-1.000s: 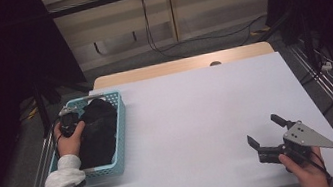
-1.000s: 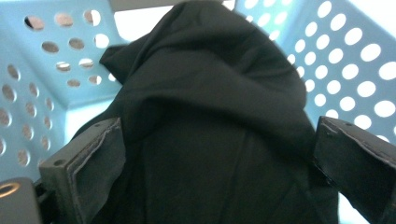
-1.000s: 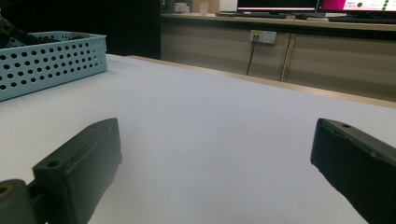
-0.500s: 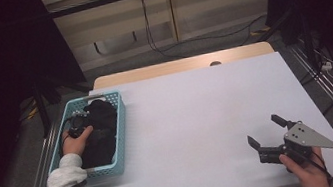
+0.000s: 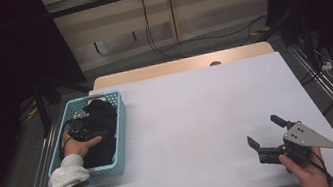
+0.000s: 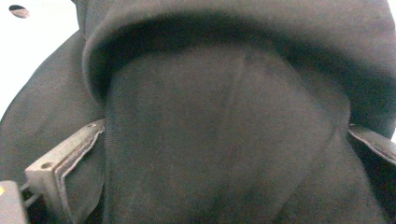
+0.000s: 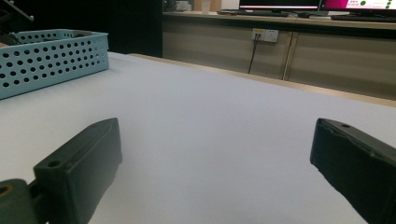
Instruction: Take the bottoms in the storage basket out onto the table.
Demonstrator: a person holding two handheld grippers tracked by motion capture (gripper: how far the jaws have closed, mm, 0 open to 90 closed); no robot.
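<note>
A light blue perforated basket (image 5: 121,126) stands at the table's left edge with a black cloth (image 5: 102,116) heaped inside. My left gripper (image 5: 81,127) is down in the basket, pressed into that cloth. In the left gripper view the black cloth (image 6: 224,93) bulges between the two jaws of the left gripper (image 6: 224,154), which stand wide apart on either side of it. My right gripper (image 5: 262,129) rests low at the table's front right, open, with nothing between its fingers. The right gripper view has the right gripper (image 7: 215,140) facing across bare table toward the basket (image 7: 51,60).
The white table top (image 5: 199,118) stretches between basket and right gripper. A wooden strip (image 5: 175,66) runs along its far edge. Cables lie on the floor beyond, and metal rails flank both table sides.
My left hand and gripper moved right from the basket's left rim into the basket, onto the black cloth. The right gripper stayed where it was.
</note>
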